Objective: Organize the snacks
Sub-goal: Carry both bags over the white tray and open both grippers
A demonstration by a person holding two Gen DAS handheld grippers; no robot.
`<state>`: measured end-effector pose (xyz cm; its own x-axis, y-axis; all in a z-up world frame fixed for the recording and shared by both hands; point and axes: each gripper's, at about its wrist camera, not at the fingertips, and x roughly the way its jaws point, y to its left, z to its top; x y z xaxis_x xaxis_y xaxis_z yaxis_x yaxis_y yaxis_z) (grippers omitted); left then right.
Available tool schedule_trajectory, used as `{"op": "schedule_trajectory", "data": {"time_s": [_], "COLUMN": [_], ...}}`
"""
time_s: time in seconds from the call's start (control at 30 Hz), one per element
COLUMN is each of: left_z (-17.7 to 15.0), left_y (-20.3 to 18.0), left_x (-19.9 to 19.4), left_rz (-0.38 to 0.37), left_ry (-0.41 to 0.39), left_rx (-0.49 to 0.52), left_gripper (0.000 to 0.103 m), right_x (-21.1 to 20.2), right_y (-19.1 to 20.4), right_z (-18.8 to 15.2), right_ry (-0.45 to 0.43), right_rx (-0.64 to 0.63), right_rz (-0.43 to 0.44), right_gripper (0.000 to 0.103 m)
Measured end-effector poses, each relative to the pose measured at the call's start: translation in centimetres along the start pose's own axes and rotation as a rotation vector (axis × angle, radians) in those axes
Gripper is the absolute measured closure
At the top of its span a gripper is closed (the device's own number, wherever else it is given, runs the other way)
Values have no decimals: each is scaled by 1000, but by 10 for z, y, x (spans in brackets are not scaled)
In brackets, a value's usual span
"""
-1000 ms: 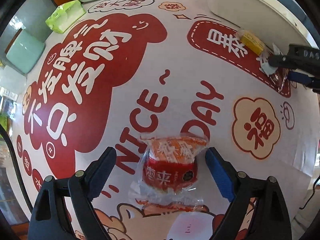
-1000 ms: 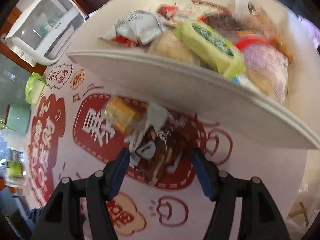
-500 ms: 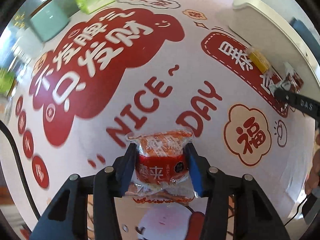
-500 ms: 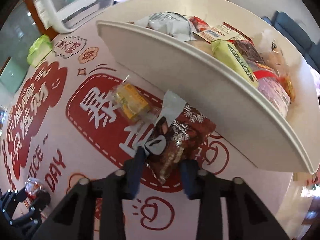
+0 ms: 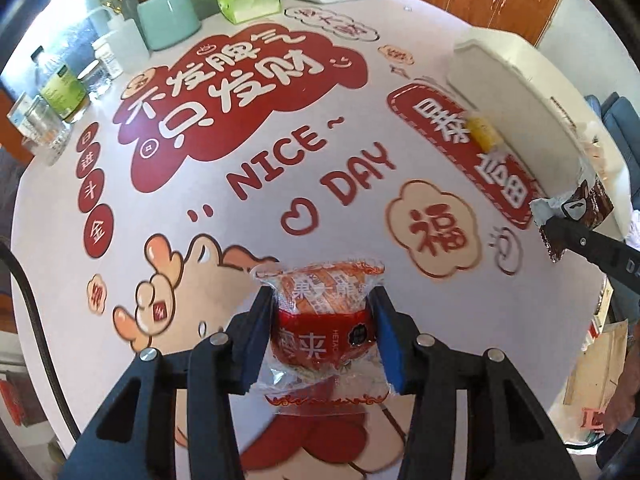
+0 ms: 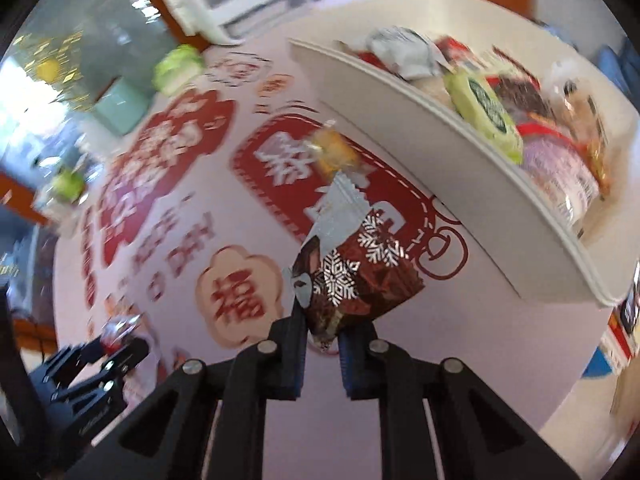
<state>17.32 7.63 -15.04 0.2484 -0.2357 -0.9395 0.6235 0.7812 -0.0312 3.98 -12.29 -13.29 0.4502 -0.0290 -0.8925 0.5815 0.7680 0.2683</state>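
White bin rim (image 6: pixel 452 184), yellow snack (image 5: pixel 484 135) beside

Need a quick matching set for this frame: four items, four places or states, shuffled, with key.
Items:
1. red snack
2. brown snack
3. yellow snack
4. green snack

Places:
A. inside the white bin
B. on the mat beside the bin
C. in the right tool
D. in the left tool

Pairs: 1-D, 2-C, 3-B, 4-A
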Motion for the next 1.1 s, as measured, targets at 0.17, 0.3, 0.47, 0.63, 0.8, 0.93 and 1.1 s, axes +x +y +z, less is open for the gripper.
{"op": "schedule_trajectory", "data": {"time_s": [0.17,0.3,0.47,0.63,0.8,0.93,1.1], "left_z": [0,5,22,47,81,105,133], "left_y": [-22,-47,-96,-149,-210,-249,-287], "left_x": [-29,-47,-66,-73,-60,-50,-46], "left_rz": [-19,-33,-22,2,19,2,41], "left_ry": [-42,-70,-126,-159,-169,-160,-171], "left_rx": [-36,-57,-91,-189,-222,-238,-210], "left_gripper": [56,56,56,56,56,56,56], "right_x": [-24,-46,-72,-93,-104,-102,-88], "right_y": [8,1,-25,-67,-124,-161,-185], "right_z": [11,24,45,78,121,144,170], "right_ry": [-17,-52,-88,-133,-151,-127,-92], "right_rx": [-80,-136,-196,-299,-378,-374,-385], "right_rz": [57,90,145,178,191,190,197], "right_gripper": [89,89,89,89,89,89,89]}}
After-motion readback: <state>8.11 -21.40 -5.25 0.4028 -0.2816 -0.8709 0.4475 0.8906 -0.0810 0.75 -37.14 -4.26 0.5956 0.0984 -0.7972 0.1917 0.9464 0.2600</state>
